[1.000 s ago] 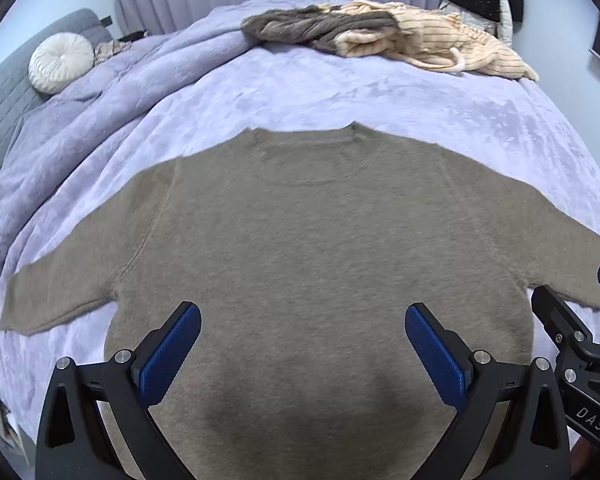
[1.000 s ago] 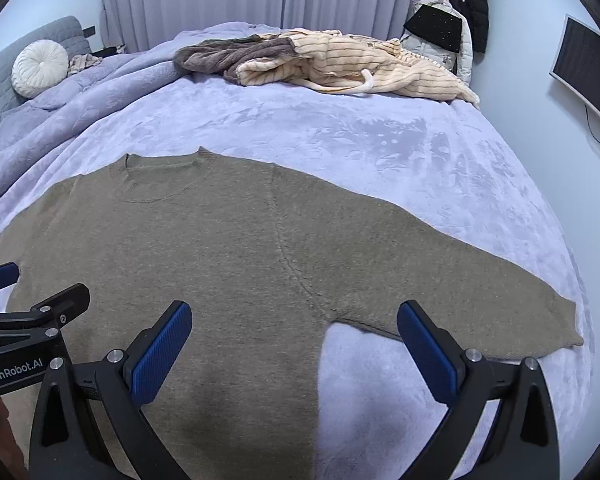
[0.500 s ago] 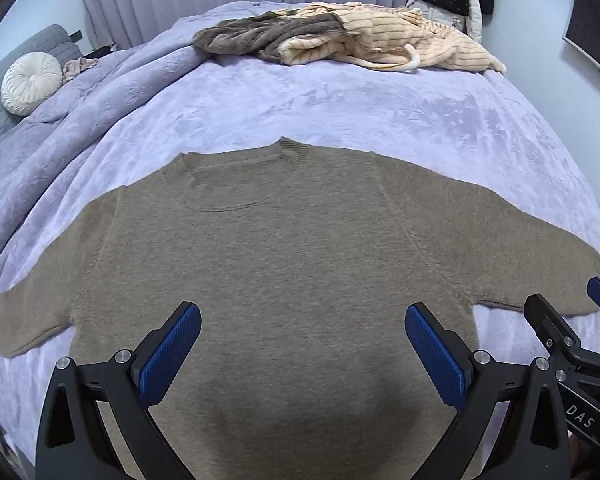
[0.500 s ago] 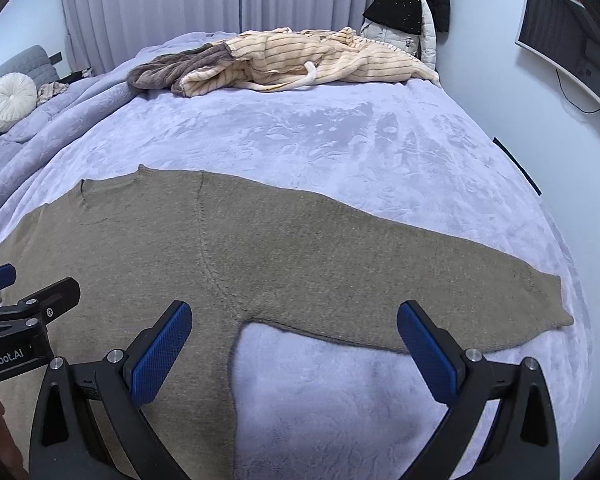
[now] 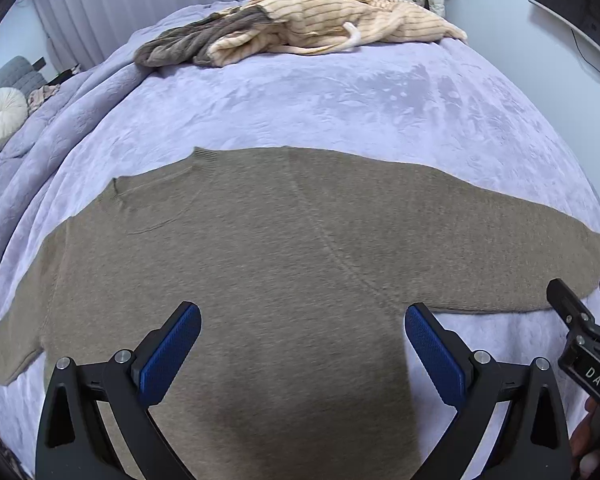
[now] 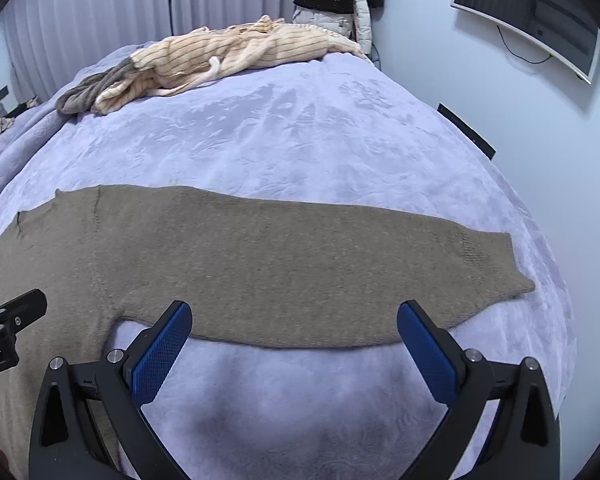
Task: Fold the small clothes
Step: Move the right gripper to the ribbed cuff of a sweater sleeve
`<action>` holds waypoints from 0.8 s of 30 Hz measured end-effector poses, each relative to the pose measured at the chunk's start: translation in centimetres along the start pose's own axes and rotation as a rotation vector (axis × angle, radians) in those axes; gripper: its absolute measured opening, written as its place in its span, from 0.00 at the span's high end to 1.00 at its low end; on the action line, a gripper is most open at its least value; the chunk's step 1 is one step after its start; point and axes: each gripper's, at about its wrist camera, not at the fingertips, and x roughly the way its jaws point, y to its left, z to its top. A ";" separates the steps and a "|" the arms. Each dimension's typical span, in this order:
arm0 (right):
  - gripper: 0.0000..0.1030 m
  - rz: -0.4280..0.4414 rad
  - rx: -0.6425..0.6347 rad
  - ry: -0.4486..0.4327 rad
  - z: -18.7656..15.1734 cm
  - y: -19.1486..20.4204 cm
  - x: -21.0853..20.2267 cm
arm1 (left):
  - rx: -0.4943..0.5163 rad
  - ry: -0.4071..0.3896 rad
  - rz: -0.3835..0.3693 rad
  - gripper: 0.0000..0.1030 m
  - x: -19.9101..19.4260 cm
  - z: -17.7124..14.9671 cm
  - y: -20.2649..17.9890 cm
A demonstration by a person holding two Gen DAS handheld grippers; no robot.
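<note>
The brown sweater is lying flat and unfolded near the bed's front edge; left gripper and right gripper are hovering, jaws wide, empty.

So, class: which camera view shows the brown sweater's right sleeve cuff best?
The right wrist view: the right sleeve cuff lies whole and unobstructed on the purple bedspread. In the left wrist view that cuff sits at the picture's edge, partly behind the right gripper.
</note>
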 end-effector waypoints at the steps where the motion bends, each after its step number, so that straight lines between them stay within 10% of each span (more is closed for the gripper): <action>1: 0.01 -0.013 0.004 -0.002 0.0 -0.6 0.1 | 0.005 0.003 -0.002 0.01 0.1 0.1 -0.4; 24: 0.01 -0.077 0.309 0.072 -1.5 -16.2 6.5 | 0.077 0.087 -0.007 0.01 5.2 1.2 -6.9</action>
